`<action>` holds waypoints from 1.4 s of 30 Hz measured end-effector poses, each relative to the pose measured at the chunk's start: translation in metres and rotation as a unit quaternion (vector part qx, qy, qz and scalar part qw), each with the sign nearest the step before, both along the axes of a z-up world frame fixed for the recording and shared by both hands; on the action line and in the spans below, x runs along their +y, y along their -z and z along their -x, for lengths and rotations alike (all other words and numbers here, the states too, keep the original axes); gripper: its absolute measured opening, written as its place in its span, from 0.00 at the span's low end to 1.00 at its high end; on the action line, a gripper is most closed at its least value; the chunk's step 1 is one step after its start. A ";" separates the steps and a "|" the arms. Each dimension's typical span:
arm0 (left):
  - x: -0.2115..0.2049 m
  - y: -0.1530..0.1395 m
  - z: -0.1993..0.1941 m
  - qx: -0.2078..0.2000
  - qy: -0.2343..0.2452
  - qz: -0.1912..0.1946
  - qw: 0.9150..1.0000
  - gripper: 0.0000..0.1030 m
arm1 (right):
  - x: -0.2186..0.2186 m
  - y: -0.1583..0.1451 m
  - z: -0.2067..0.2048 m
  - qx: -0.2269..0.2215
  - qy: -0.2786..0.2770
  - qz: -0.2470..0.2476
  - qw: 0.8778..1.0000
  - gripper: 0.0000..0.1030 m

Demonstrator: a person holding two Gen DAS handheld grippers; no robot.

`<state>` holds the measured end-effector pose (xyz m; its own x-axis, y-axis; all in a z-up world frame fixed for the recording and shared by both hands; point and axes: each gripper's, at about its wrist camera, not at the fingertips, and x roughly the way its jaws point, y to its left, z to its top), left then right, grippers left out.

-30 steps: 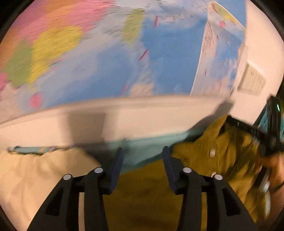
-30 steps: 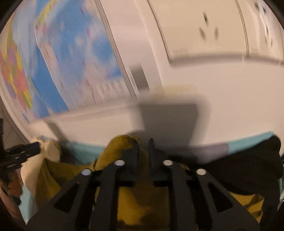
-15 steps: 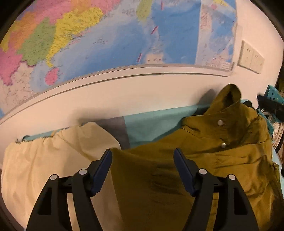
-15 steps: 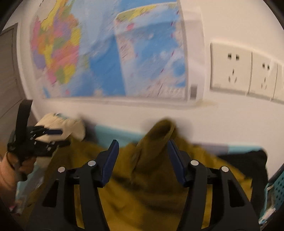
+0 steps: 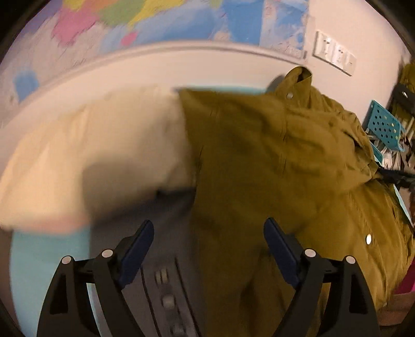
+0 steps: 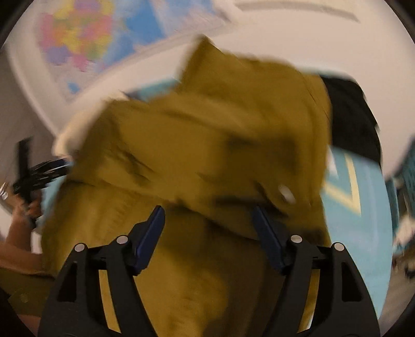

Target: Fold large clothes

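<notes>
A large olive-green jacket (image 5: pixel 272 160) with snap buttons lies crumpled on a light blue surface against the wall; it fills the right wrist view (image 6: pixel 202 155) too. My left gripper (image 5: pixel 208 248) is open, above the jacket's left edge and a grey cloth. My right gripper (image 6: pixel 208 230) is open and empty, just above the jacket's rumpled folds. Both views are motion-blurred.
A cream garment (image 5: pixel 90 155) lies left of the jacket. A black garment (image 6: pixel 350 116) lies behind its right side. A teal perforated basket (image 5: pixel 384 127) stands at the right. A wall map (image 5: pixel 181 23) and sockets (image 5: pixel 334 57) are behind. The light blue cover (image 6: pixel 358 233) shows at the right.
Both grippers have opened wide since a second ago, the right one releasing the jacket. Both cameras have tilted down toward the clothes, and the jacket has dropped flatter.
</notes>
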<state>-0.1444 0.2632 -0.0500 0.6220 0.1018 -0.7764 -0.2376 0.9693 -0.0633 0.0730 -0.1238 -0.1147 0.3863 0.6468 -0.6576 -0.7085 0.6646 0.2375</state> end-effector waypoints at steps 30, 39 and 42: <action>-0.060 0.041 0.141 -0.009 0.072 0.213 0.974 0.92 | -0.155 0.056 0.114 0.092 0.018 -0.165 0.982 0.83; -0.071 0.041 0.141 -0.013 0.082 0.246 0.966 0.92 | -0.143 0.064 0.128 0.116 -0.053 -0.205 0.970 0.73; -0.078 0.038 0.128 0.005 0.045 0.233 0.971 0.90 | -0.135 0.067 0.125 0.125 -0.054 -0.210 0.968 0.57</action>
